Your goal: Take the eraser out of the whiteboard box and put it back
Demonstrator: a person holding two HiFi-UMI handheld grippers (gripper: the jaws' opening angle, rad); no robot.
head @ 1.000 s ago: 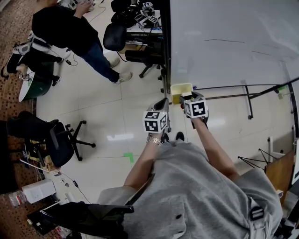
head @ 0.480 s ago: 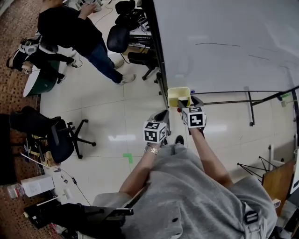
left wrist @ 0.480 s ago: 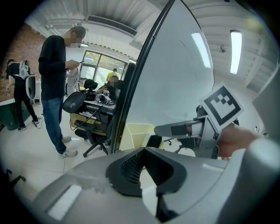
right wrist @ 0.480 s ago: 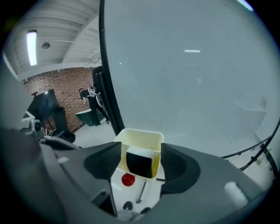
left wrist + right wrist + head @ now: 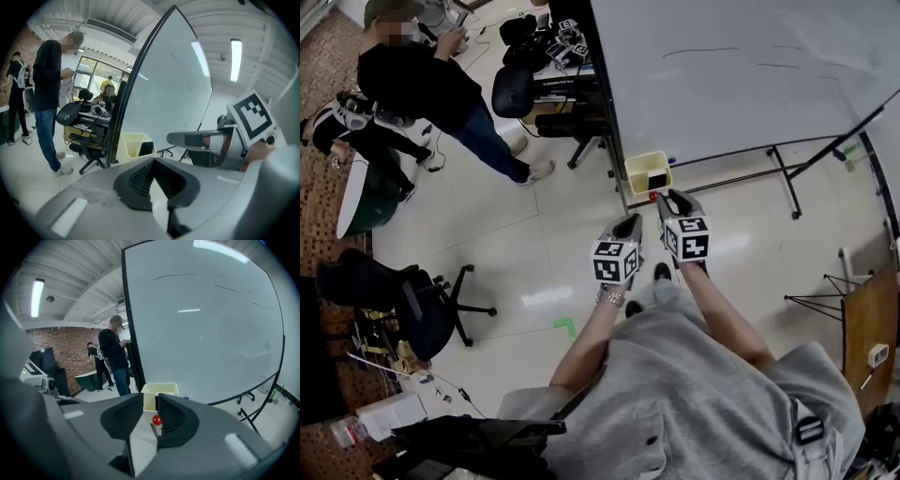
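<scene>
The yellow whiteboard box (image 5: 640,169) hangs at the lower left corner of the whiteboard (image 5: 741,75). A black eraser (image 5: 657,179) stands inside it, also seen in the left gripper view as the eraser (image 5: 146,148) in the box (image 5: 133,143). My right gripper (image 5: 667,199) hovers just short of the box, its jaws closing with nothing between them. Through their gap in the right gripper view show the box (image 5: 159,390) and a small red thing (image 5: 156,420). My left gripper (image 5: 628,225) is held beside it, farther from the box, its jaws touching at the tips and empty.
The whiteboard's stand has black bars and legs (image 5: 787,183) across the floor to the right. A person in dark clothes (image 5: 431,84) stands at the left. Office chairs (image 5: 422,291) and a cluttered desk (image 5: 558,56) fill the left side.
My right gripper has drawn back and up out of the box, which now shows the eraser inside. The left gripper has shifted along with it.
</scene>
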